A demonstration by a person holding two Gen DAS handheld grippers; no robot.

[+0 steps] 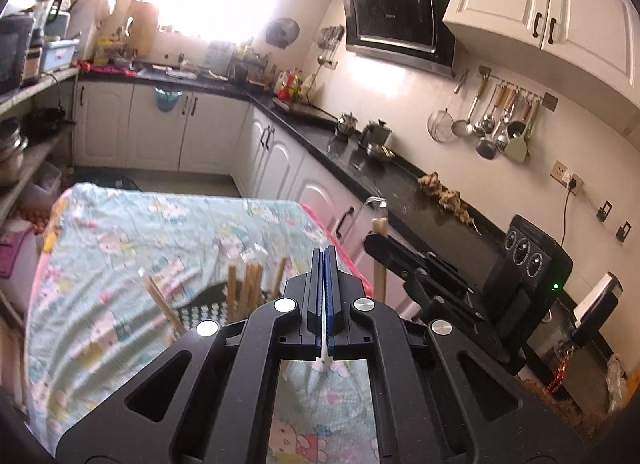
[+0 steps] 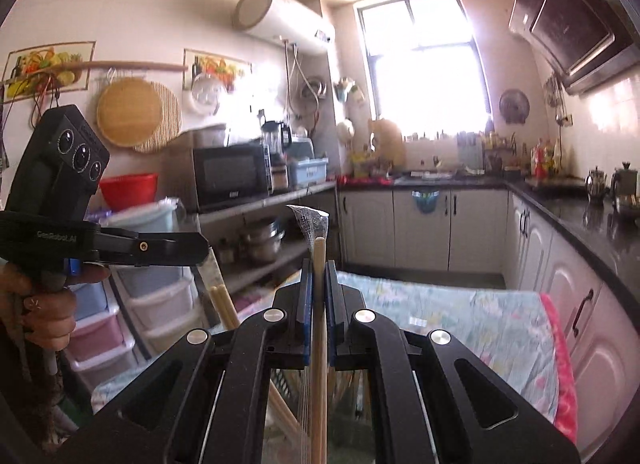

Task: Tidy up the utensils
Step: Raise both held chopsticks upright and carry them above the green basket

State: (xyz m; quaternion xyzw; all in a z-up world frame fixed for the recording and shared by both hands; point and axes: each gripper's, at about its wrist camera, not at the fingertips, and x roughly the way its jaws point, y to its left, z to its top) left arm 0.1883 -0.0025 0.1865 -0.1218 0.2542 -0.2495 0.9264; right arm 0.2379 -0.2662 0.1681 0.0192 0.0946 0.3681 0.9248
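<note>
Right wrist view: the right gripper (image 2: 319,280) has its blue-padded jaws pinched on a pair of pale wooden chopsticks in a clear plastic wrapper (image 2: 318,304), held upright, crinkled wrapper end poking above the fingertips, shaft running down through the frame. In the left wrist view the same stick shows as a pale rod (image 1: 379,256) clamped in the black tool off to the right, above the table edge. The left gripper (image 1: 325,264) has its pads pressed nearly together; a thin white strip (image 1: 323,348) runs down out of the gap, likely wrapper film, but I can't tell for certain what it is. Below and ahead of the left tool sits a dark mesh utensil holder (image 1: 208,310) on the pale green cartoon-print tablecloth (image 1: 160,232), with several more wooden chopsticks (image 1: 244,288) standing or leaning in it, some with clear wrap at the tips. My read: mid-task, the held pair is either being unwrapped or carried to the holder. Next move calls for lining the stick over the holder mouth and lowering it in without knocking the leaning ones; if the wrapper has to come off first, the left tool needs a firm pinch on the film. Sticks look light, stiff, slippery in plastic.
</note>
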